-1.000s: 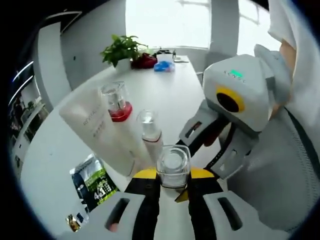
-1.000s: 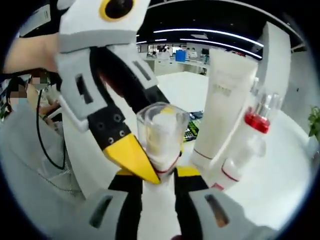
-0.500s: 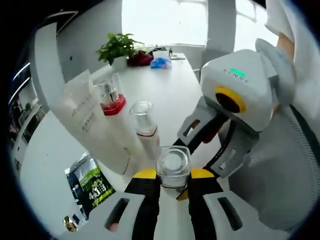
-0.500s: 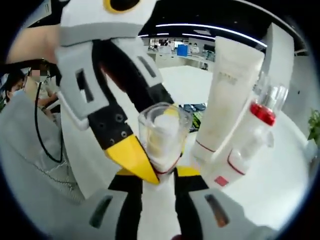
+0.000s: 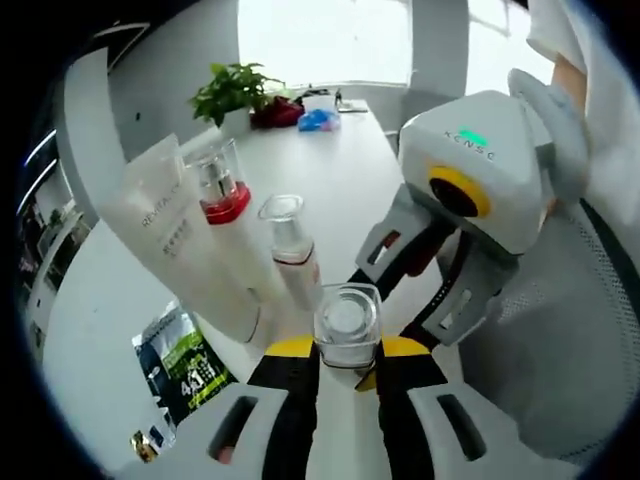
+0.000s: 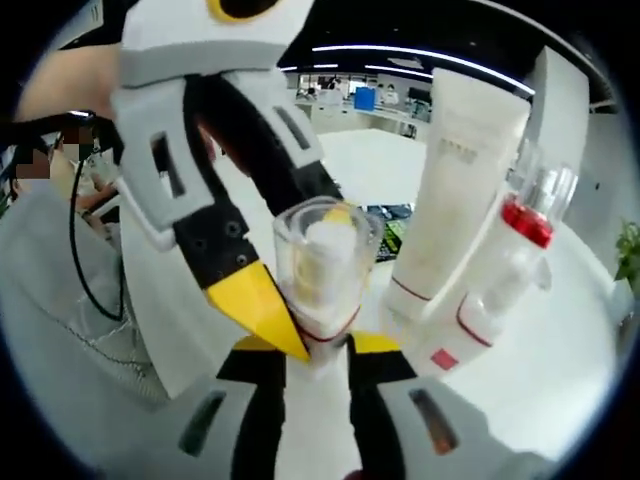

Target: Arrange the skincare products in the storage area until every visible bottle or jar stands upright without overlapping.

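Both grippers, left and right, have jaws pinching one clear-capped bottle; tube stands beyond

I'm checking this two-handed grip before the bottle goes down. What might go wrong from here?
1. Both grippers, left and right, pinch the same clear-capped bottle; if one lets go unevenly it may tip.
2. The white tube, red-collared bottle and small pump bottle stand tightly clustered right beside it; a sideways nudge could topple them.
3. The green sachet lies near the tube's base, so a bottle set there might overlap it.
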`<state>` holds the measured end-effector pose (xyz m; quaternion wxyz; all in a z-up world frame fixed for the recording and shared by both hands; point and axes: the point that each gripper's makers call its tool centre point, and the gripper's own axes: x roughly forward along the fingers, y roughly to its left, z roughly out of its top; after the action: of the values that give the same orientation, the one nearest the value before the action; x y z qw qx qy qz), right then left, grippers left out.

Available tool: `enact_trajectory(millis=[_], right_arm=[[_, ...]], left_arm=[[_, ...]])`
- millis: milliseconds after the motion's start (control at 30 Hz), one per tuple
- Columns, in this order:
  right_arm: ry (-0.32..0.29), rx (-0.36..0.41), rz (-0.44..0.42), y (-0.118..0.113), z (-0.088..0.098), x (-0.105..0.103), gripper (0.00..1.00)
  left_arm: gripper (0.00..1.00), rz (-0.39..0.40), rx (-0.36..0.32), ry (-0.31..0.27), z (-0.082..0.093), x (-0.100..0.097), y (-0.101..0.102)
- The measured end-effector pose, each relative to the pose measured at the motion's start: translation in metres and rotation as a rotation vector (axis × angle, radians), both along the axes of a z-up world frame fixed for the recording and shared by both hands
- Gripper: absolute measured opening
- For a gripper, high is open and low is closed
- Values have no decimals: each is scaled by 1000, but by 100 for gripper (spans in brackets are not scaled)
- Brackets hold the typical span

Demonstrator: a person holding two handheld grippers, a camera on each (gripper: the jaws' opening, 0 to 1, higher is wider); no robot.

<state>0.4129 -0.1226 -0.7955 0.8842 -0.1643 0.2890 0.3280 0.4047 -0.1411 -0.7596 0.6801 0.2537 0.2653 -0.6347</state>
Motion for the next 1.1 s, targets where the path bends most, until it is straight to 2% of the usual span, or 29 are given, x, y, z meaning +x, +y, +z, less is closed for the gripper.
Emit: enact_trajectory(millis=[467,667,833,1000,1033,1100], right_arm=[[0,1,17,-2,-1,-1,25],[38,22,-12,-11,2,-3,29],[79,44,-10,-17,7,-14,33],[147,91,-7,-24,13,-28,41],[179,112,-6,-26,12,-32,43],[180,112,-27,-35,14,-33,48]], left_arm=[[17,-32,26,-23,-2,2,2],[17,-41,24,-24,-3,4,1],[17,-43,19,-21,-3,9,-2],[17,-48,19,-20,-3,13,-5],[17,-48,19,-20,-3,14,-5],[17,-48,17,-19,-3,16,-7]])
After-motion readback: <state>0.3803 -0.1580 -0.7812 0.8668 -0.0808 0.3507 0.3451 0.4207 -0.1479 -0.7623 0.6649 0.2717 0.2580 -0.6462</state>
